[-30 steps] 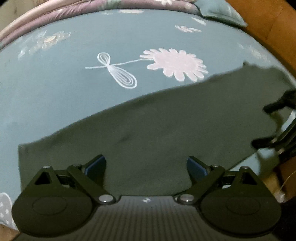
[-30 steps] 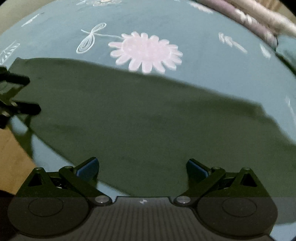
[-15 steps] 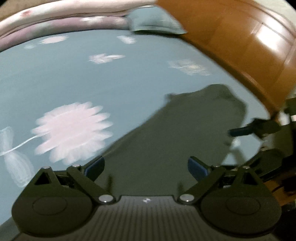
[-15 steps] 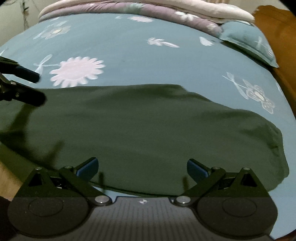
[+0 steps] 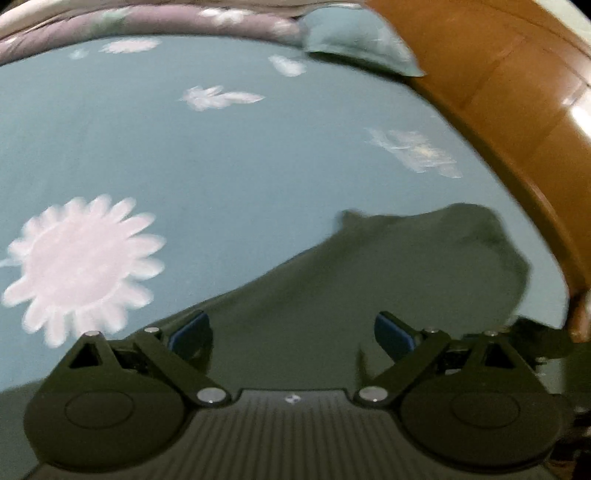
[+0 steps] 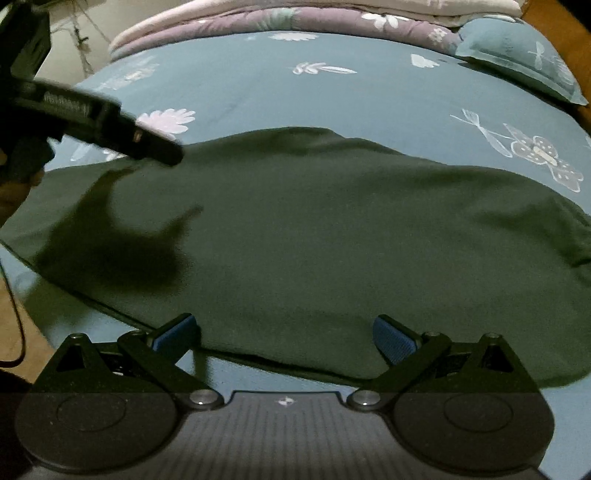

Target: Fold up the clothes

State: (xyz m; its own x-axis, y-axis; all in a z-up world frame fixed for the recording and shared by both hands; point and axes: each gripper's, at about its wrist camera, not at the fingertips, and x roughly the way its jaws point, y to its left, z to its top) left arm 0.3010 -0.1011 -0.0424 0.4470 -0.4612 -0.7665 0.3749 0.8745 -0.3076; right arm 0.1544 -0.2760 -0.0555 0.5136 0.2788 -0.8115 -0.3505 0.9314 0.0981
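A dark green garment (image 6: 314,236) lies spread flat on the blue flowered bedsheet (image 6: 332,96). In the left wrist view the same garment (image 5: 369,295) runs from under my fingers toward the right. My left gripper (image 5: 291,332) hovers open over its near part, nothing between the blue pads. My right gripper (image 6: 284,332) is open just above the garment's near hem. The left gripper's body (image 6: 92,122) shows at the upper left of the right wrist view, above the cloth, casting a shadow on it.
A wooden bed frame (image 5: 517,110) curves along the right side. A blue pillow (image 6: 517,55) and a folded purple quilt (image 6: 295,18) lie at the far end. Brown floor (image 6: 22,332) shows past the bed's near left edge.
Both grippers have swung to the right and come in over the garment. The left gripper now reaches further over the cloth in the right wrist view. Both stay open.
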